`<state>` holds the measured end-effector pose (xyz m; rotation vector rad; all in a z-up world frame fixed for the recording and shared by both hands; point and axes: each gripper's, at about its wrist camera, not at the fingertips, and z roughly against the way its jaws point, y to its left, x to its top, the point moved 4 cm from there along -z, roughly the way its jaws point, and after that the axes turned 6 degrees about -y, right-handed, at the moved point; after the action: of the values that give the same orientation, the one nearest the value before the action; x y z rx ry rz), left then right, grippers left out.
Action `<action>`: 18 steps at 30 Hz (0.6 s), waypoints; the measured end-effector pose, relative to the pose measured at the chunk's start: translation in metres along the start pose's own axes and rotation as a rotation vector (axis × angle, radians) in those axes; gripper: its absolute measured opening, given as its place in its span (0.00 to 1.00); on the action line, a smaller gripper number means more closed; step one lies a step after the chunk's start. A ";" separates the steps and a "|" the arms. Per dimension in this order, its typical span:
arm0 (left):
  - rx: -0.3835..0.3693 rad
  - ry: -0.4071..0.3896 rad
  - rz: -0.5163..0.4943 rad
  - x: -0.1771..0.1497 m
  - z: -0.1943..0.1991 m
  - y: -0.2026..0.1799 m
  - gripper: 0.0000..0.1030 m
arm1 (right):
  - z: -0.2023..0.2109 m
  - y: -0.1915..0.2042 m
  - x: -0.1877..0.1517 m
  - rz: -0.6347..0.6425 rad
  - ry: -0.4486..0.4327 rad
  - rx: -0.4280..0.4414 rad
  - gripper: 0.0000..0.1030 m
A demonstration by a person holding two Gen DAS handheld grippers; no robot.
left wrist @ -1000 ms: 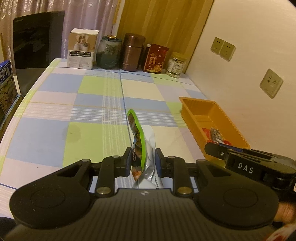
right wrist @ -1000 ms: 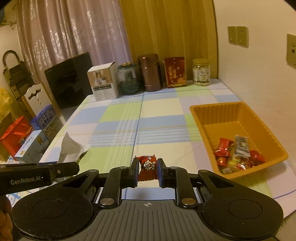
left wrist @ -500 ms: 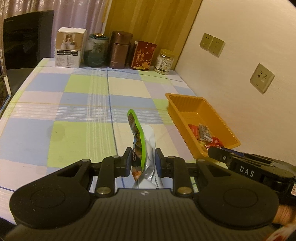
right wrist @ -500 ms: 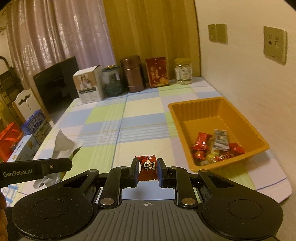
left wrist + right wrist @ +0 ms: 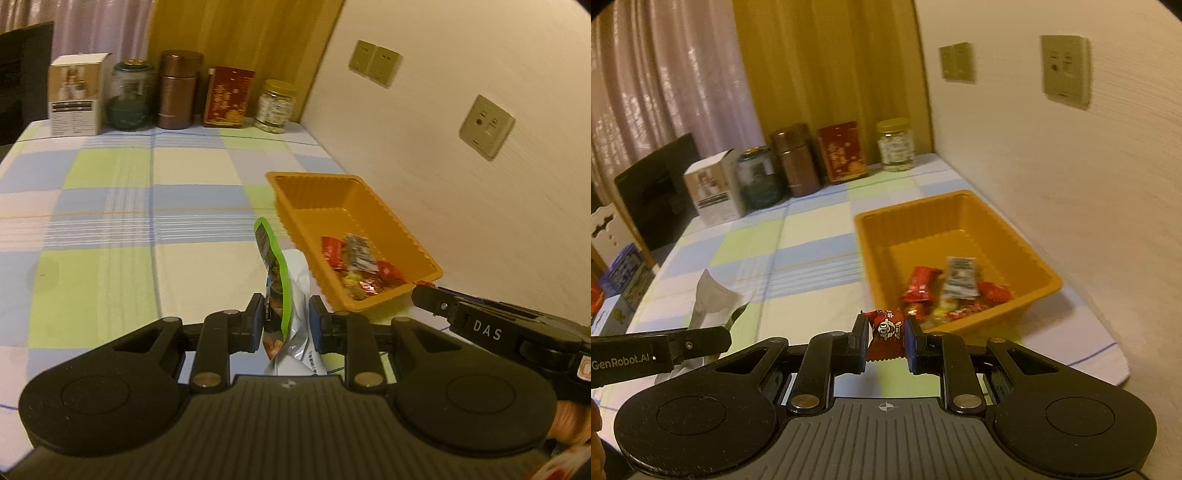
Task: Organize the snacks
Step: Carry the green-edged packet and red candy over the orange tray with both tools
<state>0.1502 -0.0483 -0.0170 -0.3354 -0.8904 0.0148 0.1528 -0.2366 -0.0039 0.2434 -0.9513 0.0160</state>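
Observation:
My left gripper (image 5: 287, 314) is shut on a silver snack pouch with a green edge (image 5: 286, 291), held upright above the table. My right gripper (image 5: 885, 334) is shut on a small red candy packet (image 5: 886, 334), held just short of the near rim of the orange tray (image 5: 1004, 225). The tray (image 5: 295, 188) lies against the right wall and holds several wrapped snacks (image 5: 945, 291) at its near end. The right gripper also shows at the lower right of the left wrist view (image 5: 424, 291), and the pouch shows at the left of the right wrist view (image 5: 709, 299).
A white box (image 5: 75, 96), a green jar (image 5: 129, 96), a brown canister (image 5: 179, 90), a red tin (image 5: 229, 98) and a clear jar (image 5: 277, 107) line the table's far edge. The wall with sockets (image 5: 485, 127) runs along the right. Boxes (image 5: 624, 273) stand off the table's left side.
Both grippers have moved right and forward towards the orange tray, each still holding its snack. The tray now appears larger and closer in both views.

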 end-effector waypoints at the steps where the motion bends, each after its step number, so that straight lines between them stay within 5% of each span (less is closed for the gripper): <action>1: -0.005 0.003 -0.003 0.000 -0.003 -0.003 0.22 | 0.000 -0.005 0.000 -0.007 0.000 -0.008 0.20; 18: -0.059 0.052 -0.040 0.012 -0.062 -0.050 0.22 | -0.026 -0.063 0.020 -0.077 -0.004 -0.063 0.20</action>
<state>0.1991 -0.1110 -0.0293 -0.3710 -0.8473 -0.0570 0.1927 -0.2940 -0.0144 0.2214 -0.9439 -0.0848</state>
